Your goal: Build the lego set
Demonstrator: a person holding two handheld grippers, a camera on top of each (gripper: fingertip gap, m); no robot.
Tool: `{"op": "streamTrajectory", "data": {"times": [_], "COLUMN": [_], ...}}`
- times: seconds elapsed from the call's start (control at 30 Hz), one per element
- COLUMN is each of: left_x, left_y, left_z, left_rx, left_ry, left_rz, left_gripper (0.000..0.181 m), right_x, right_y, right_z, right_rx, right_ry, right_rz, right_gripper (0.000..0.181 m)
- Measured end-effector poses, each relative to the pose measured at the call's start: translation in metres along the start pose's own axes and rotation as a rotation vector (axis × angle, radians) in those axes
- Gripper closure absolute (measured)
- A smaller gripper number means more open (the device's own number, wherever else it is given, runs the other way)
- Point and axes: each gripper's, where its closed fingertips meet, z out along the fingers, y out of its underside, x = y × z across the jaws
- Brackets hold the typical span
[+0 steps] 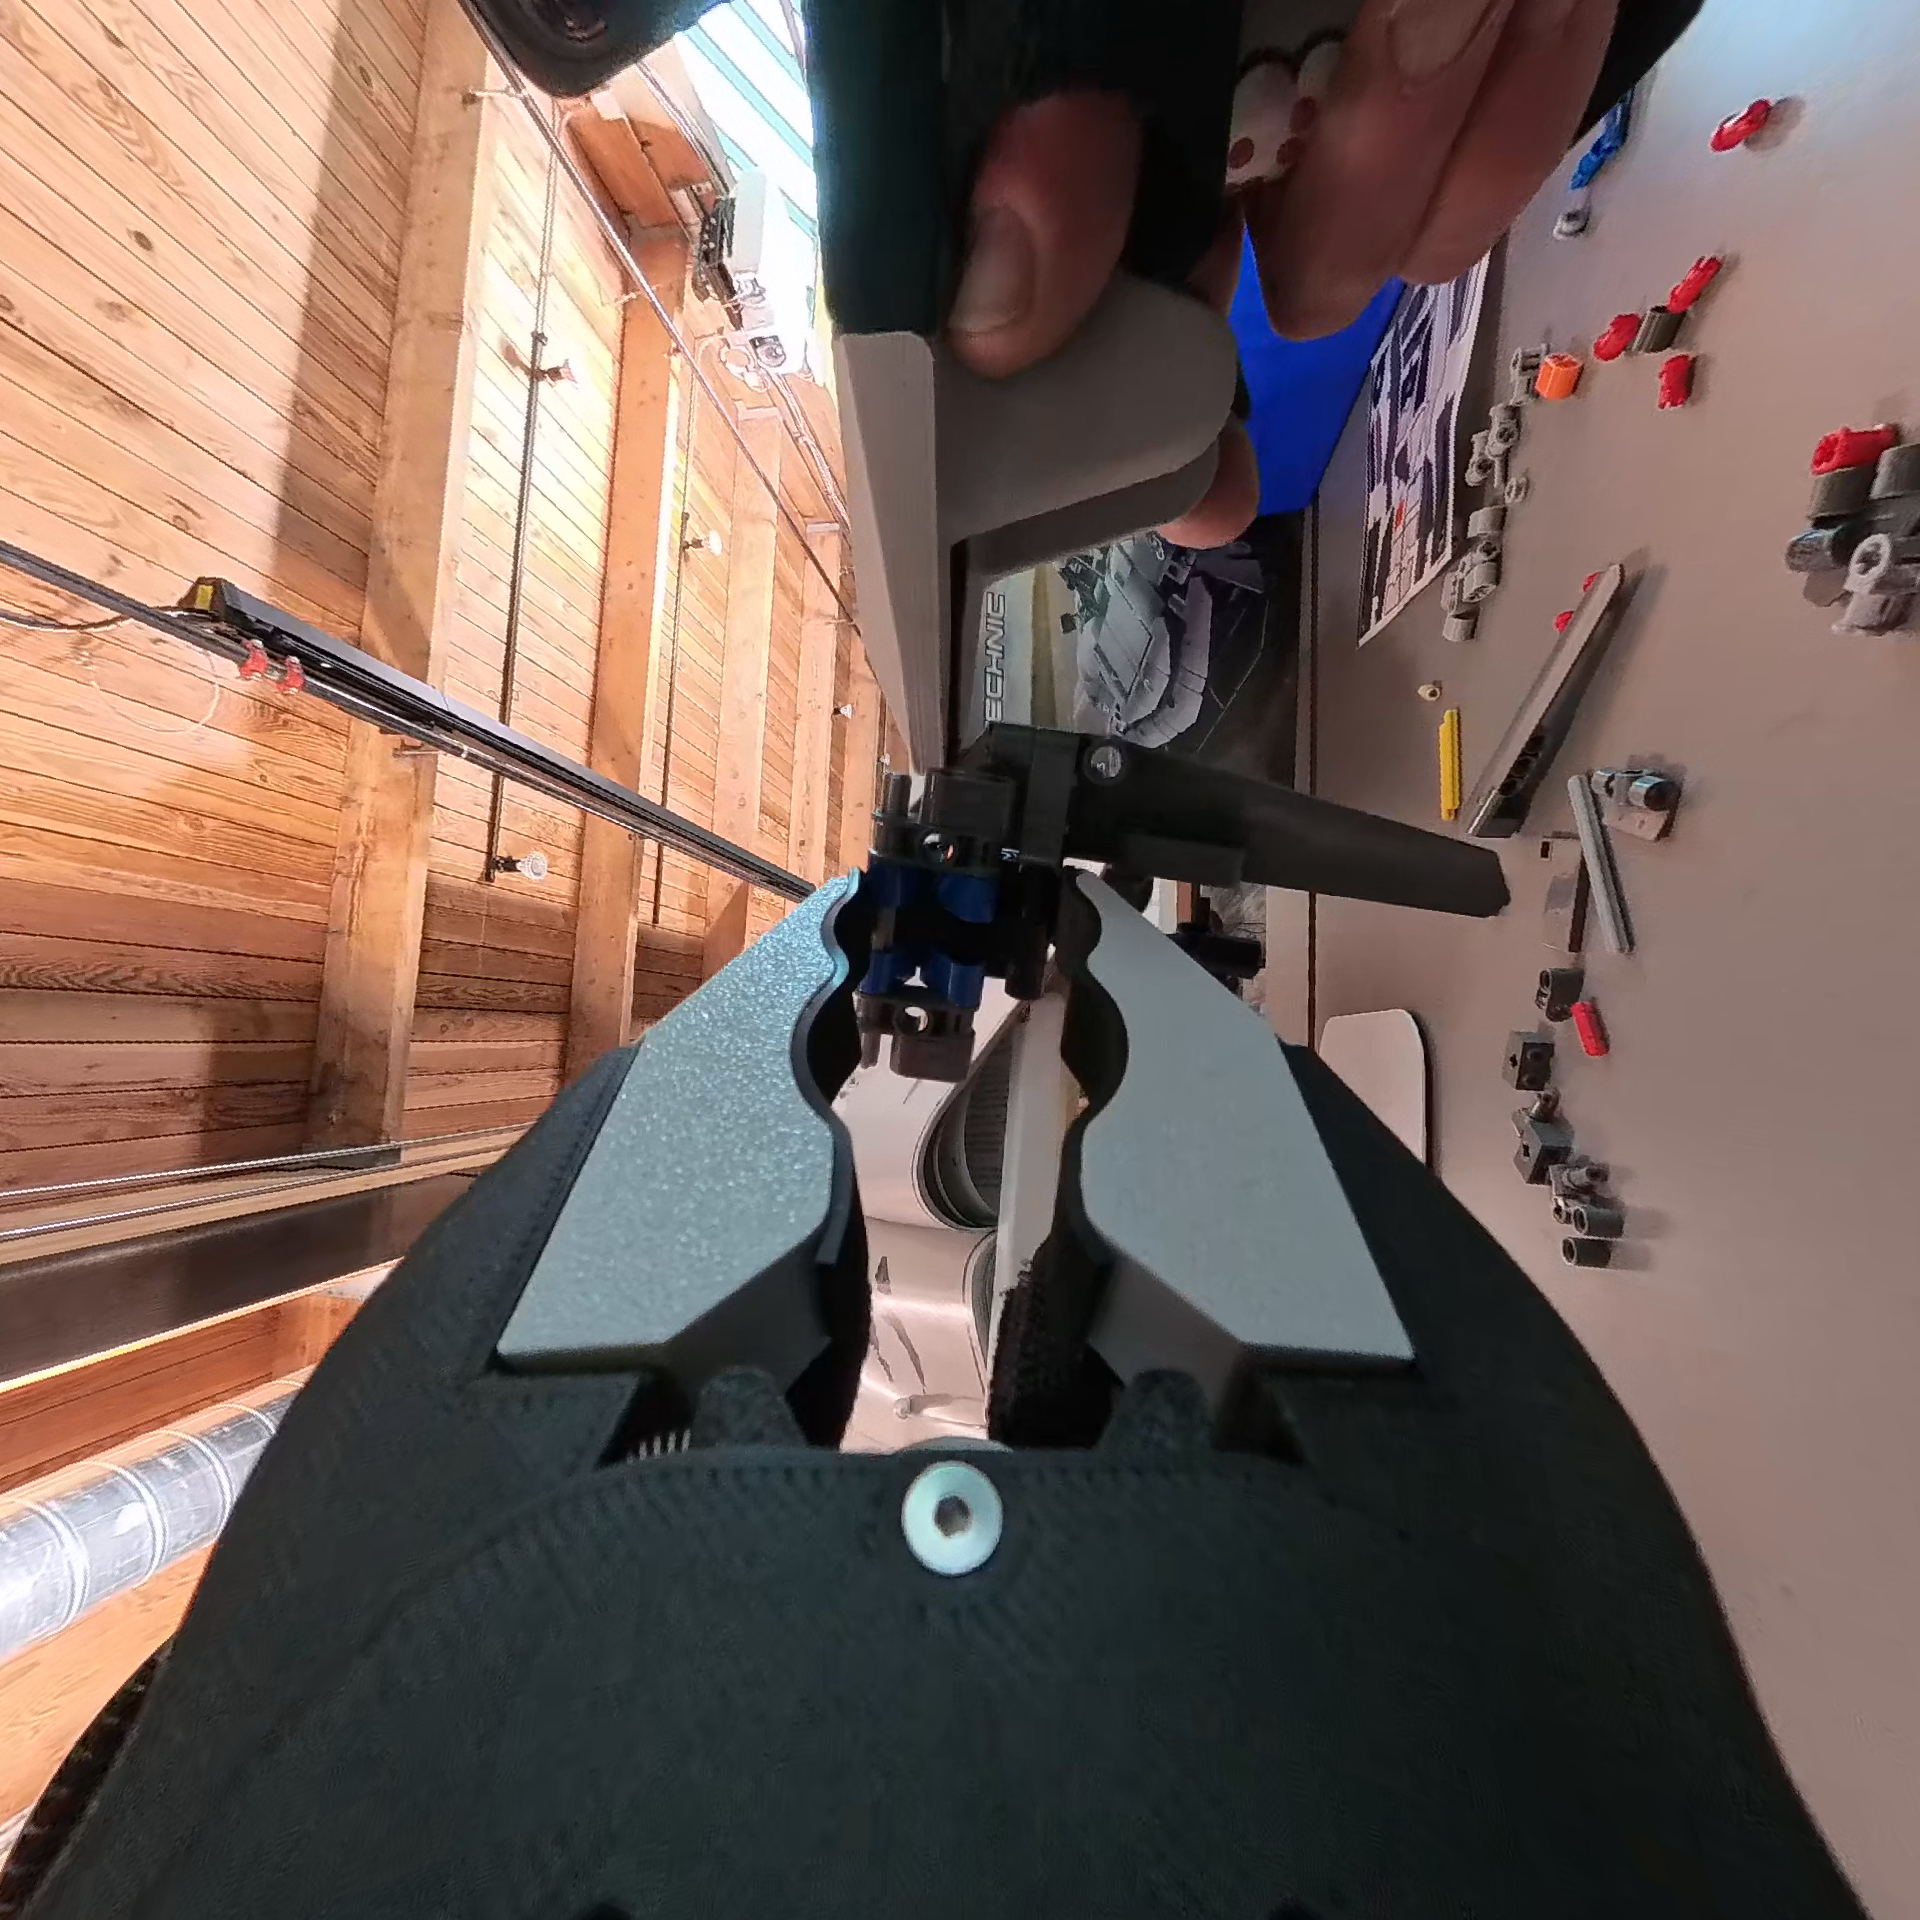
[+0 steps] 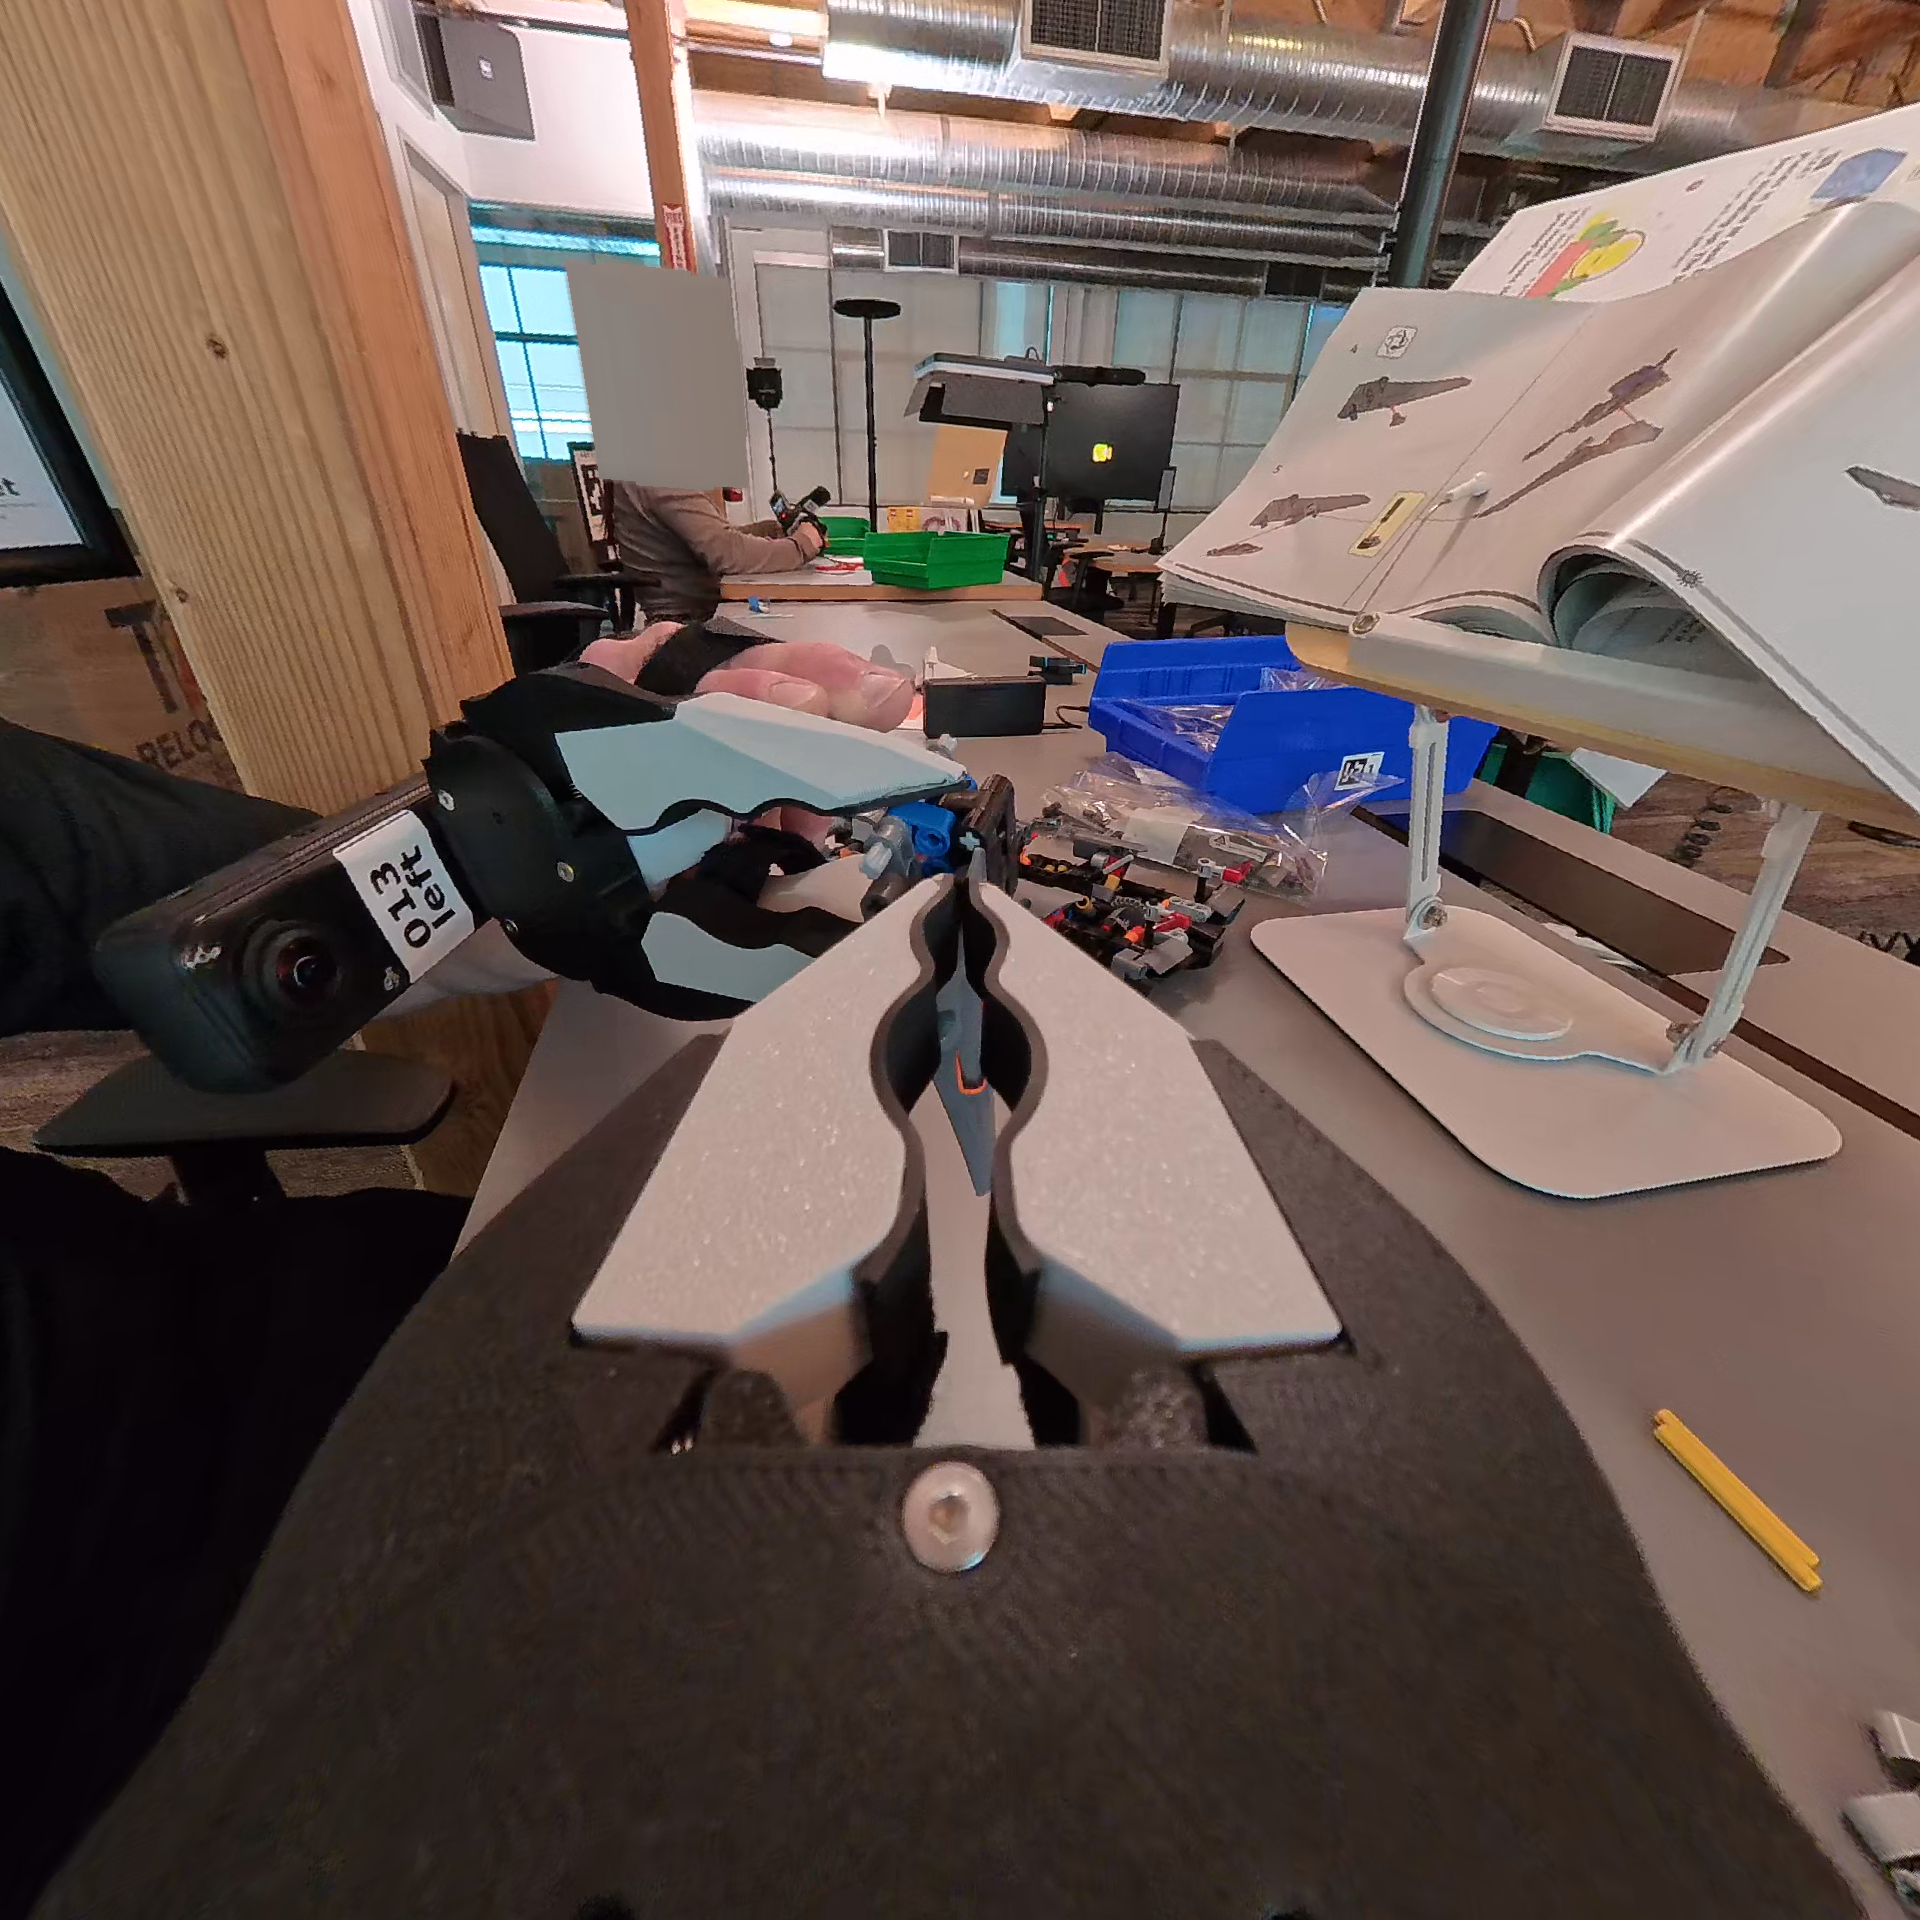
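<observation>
My left gripper (image 1: 961,914) is shut on a small black and blue lego assembly (image 1: 935,935) and holds it above the grey table (image 1: 1714,1455). My right gripper (image 2: 961,883) is shut on a long dark grey pointed panel piece (image 2: 966,1081) with an orange mark. The panel's front end meets the assembly (image 2: 935,831). In the left wrist view the panel (image 1: 1299,821) sticks out to the right of the assembly, with the right gripper's fingers (image 1: 894,582) and a hand above it. The left gripper (image 2: 790,800) comes in from the left in the right wrist view.
Loose red and grey lego pieces (image 1: 1652,343), a long grey beam (image 1: 1548,717) and a sticker sheet (image 1: 1423,457) lie on the table. A partly built chassis (image 2: 1132,920), parts bags (image 2: 1174,831), a blue bin (image 2: 1247,727), an instruction booklet on a stand (image 2: 1558,468) and yellow axles (image 2: 1735,1501) are around. Left and right tips are no more than a few centimetres apart.
</observation>
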Motion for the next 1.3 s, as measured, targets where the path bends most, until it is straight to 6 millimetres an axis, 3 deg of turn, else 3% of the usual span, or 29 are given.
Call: {"op": "streamTrajectory", "data": {"times": [0.27,0.43,0.8,0.97,1.07,1.17,1.23,1.3], "left_x": [-0.005,-0.014,-0.029,-0.034,-0.032,-0.034,-0.035,-0.035], "left_y": [-0.004,-0.015,-0.053,-0.066,-0.067,-0.071,-0.073,-0.073], "left_z": [-0.003,-0.009,-0.035,-0.042,-0.042,-0.044,-0.045,-0.044], "left_rx": [0.047,0.134,0.346,0.395,0.403,0.422,0.425,0.42], "left_ry": [0.008,0.02,0.026,0.024,0.031,0.035,0.028,0.025], "left_rz": [-0.047,-0.122,-0.184,-0.212,-0.225,-0.238,-0.235,-0.235], "left_gripper": [0.149,0.149,0.149,0.149,0.149,0.149,0.148,0.148], "right_x": [-0.004,-0.004,-0.057,-0.076,-0.083,-0.084,-0.084,-0.086], "right_y": [-0.005,-0.009,-0.01,-0.014,-0.014,-0.016,-0.016,-0.017], "right_z": [-0.002,-0.008,-0.01,-0.015,-0.017,-0.018,-0.018,-0.02], "right_rx": [0.022,0.039,0.064,0.097,0.101,0.109,0.108,0.115], "right_ry": [-0.021,-0.091,-0.451,-0.581,-0.616,-0.613,-0.608,-0.606], "right_rz": [-0.029,0.052,0.132,0.161,0.146,0.133,0.124,0.099], "right_gripper": [0.181,0.145,0.116,0.118,0.13,0.128,0.116,0.121]}}
